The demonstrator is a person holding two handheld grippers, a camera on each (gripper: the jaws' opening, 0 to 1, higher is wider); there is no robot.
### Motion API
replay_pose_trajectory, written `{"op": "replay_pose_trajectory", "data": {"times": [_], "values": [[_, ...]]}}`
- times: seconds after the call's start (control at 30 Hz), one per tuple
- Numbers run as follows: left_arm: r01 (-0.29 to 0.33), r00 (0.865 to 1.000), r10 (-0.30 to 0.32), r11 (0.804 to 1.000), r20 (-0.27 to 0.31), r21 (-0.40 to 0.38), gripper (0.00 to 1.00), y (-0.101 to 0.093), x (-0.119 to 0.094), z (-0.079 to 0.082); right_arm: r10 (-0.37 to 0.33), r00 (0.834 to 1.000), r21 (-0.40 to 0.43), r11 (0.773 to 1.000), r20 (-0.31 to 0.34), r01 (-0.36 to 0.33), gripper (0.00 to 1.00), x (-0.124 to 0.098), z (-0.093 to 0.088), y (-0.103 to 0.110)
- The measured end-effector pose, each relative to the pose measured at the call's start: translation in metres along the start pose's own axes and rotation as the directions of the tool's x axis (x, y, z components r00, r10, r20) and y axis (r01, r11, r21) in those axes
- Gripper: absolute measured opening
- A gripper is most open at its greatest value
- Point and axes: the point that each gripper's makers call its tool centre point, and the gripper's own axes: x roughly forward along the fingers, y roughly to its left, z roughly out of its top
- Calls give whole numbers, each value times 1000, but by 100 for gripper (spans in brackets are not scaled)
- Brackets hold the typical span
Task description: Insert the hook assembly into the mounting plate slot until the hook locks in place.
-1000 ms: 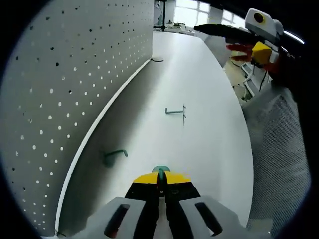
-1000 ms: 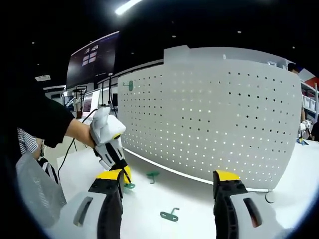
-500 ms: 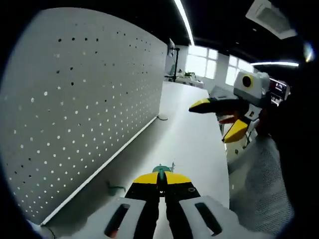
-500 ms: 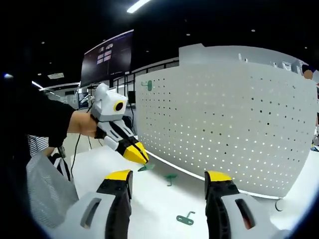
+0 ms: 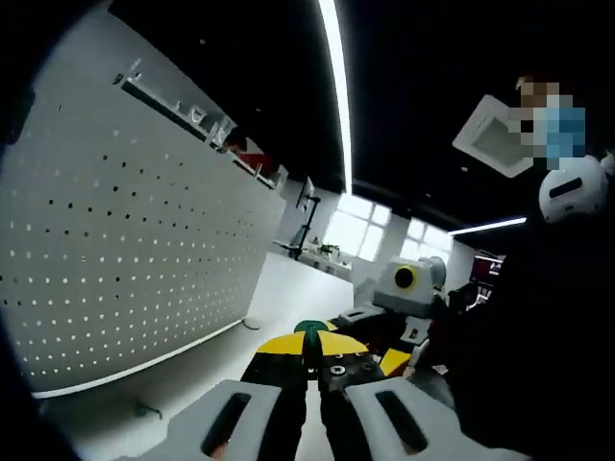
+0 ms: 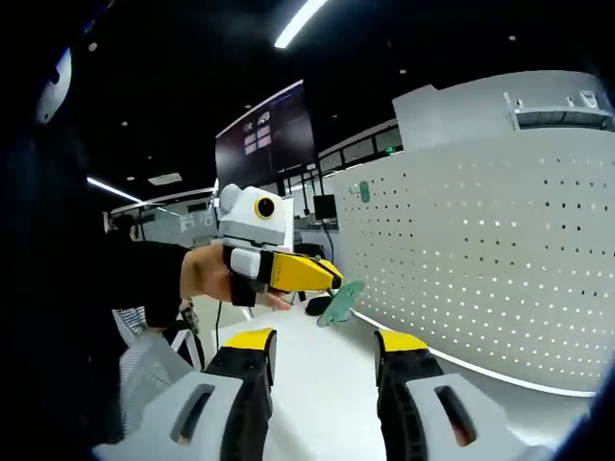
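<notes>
Carrying step: my left gripper clamps the green hook; right gripper apart. Next, align with pegboard hole.

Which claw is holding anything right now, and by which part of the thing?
The left claw is shut on a green hook, pinching it at one end so the rest hangs out past the tips. The right claw is open and holds nothing.

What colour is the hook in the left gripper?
Green. The hook shows best in the right gripper view, pinched in the left gripper.
</notes>
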Motion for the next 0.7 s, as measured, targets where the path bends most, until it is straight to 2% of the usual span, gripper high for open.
{"op": "replay_pose_trajectory", "data": {"times": [0.1, 0.23, 0.47, 0.7], "values": [[43, 999, -42, 999, 21, -7, 2, -10, -1, 3, 56, 996, 67, 996, 62, -60, 38, -2, 13, 10], [93, 995, -93, 996, 32, 0, 2, -22, 1, 4, 79, 993, 99, 991, 87, -87, 34, -4, 19, 14], [139, 989, -138, 990, 52, -16, 2, -33, 5, 6, 145, 978, 155, 973, 151, -168, 23, -12, 31, 24], [179, 981, -175, 983, 78, -37, 2, -41, 7, 11, 153, 972, 164, 969, 177, -183, 17, -15, 35, 25]]}}
